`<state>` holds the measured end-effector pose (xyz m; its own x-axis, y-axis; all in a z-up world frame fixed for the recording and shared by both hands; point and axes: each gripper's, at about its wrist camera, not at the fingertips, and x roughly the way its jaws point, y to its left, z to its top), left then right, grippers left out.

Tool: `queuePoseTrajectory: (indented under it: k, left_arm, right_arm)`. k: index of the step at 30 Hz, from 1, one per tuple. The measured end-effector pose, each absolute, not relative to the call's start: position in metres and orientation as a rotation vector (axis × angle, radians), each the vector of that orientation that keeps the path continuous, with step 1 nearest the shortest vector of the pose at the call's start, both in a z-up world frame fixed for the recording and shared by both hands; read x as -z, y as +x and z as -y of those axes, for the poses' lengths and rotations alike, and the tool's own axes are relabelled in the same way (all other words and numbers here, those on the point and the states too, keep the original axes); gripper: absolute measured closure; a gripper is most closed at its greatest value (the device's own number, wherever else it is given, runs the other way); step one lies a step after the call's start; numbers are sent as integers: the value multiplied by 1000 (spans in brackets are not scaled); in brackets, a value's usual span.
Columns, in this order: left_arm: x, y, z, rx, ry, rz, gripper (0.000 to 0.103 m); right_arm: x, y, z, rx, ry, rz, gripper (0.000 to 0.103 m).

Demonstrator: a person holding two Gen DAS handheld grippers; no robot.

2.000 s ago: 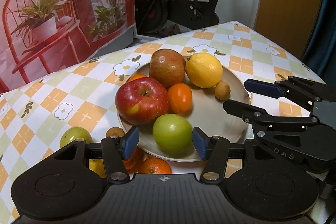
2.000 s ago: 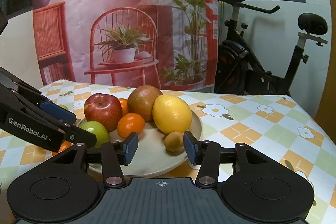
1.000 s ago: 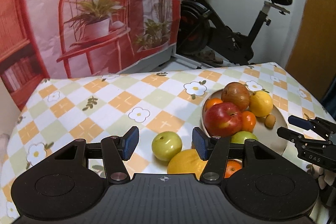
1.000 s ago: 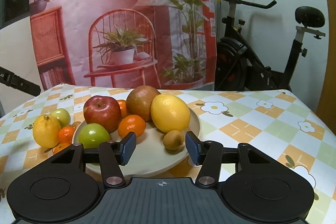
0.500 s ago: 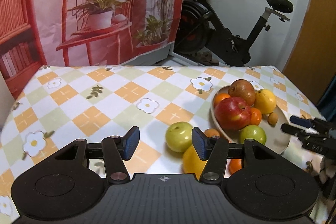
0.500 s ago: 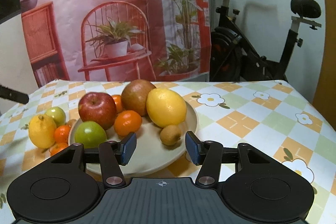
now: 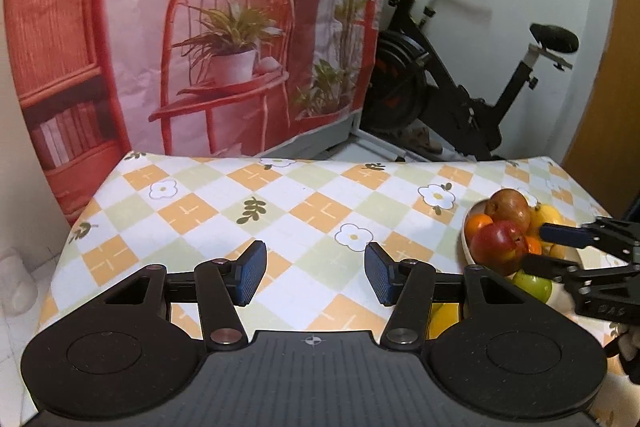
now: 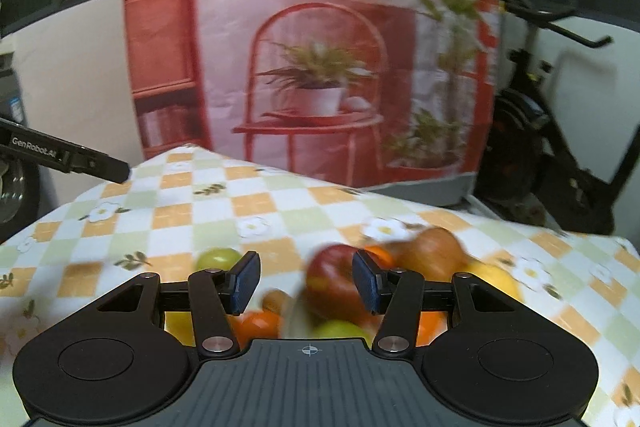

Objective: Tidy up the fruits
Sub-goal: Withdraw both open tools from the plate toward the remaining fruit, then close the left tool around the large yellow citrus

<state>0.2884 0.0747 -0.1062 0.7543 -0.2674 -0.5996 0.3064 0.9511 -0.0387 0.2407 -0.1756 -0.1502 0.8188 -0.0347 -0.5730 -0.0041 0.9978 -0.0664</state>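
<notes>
At the right edge of the left wrist view, the plate [image 7: 466,241] with the fruits is now seen, while half a second ago it stood nearer to the middle of the frame. On it the red apple [image 7: 496,247], a brownish apple [image 7: 510,209], a lemon [image 7: 550,215] and a green apple [image 7: 532,285] can be made out, partly covered by the right gripper [image 7: 538,247], whose fingers are kept apart with nothing between them. The left gripper [image 7: 312,273] is held over the bare checked tablecloth [image 7: 280,203]; its pads are apart and nothing is clamped. The green fruit that was between its fingers before is no longer seen there.

In the right wrist view, the picture is blurred by motion. The plate has shifted to the lower middle of the frame, and the lemon is now at the lower right. A loose green apple [image 8: 218,259] is seen on the cloth at the left of the plate, with a small orange [image 8: 258,323] and a small brown fruit [image 8: 276,301] lower down. The pink backdrop [image 8: 312,47] now fills more of the frame.
</notes>
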Motion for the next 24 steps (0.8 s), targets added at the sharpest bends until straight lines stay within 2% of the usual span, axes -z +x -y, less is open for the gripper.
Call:
queuePoseTrajectory:
  k: [7,24]
  left_arm:
    - [125,288,-79,348,-7,-694,48]
    - [166,288,-41,568,-108,-851,50]
  right_arm:
    - [164,271,150,6,-117,-699,56]
    - [166,206,143,-9,-149,-704,58]
